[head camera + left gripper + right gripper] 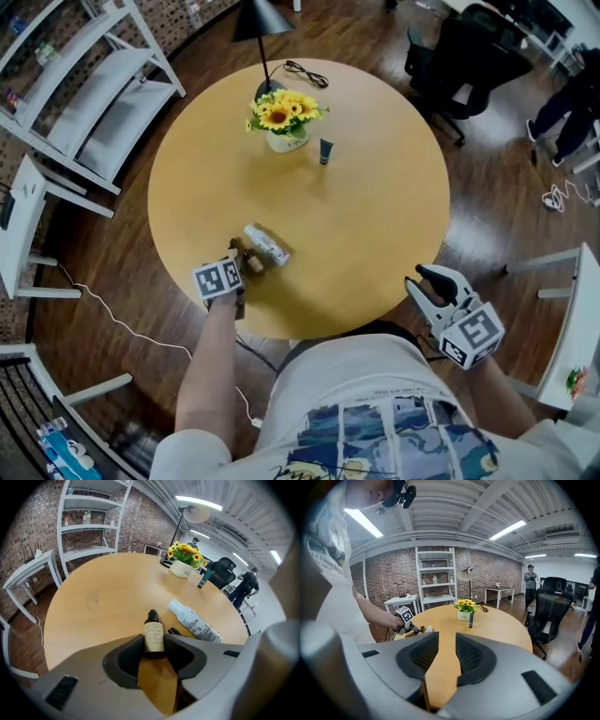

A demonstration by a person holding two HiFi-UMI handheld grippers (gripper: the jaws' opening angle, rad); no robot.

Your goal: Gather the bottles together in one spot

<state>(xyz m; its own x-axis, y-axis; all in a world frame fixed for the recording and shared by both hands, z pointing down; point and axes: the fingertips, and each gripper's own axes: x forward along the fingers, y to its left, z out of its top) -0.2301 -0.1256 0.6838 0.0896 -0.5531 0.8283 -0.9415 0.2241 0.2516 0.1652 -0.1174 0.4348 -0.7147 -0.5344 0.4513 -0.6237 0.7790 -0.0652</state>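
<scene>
A small amber dropper bottle point(153, 632) with a black cap and pale label stands between the jaws of my left gripper point(154, 647), which is shut on it near the table's front left point(251, 264). A white bottle point(194, 623) lies on its side just beyond it point(267, 245). Behind the right jaw the black cap of another small bottle point(173, 631) peeks out. A dark teal tube point(325, 151) stands upright by the flower vase point(471, 619). My right gripper point(433, 292) hangs open and empty off the table's near right edge point(444, 656).
A white vase of sunflowers point(284, 117) and a black lamp point(262, 28) with its cord stand at the far side of the round wooden table point(375, 225). White shelving point(84, 94) is at the left, and an office chair point(469, 56) at the far right.
</scene>
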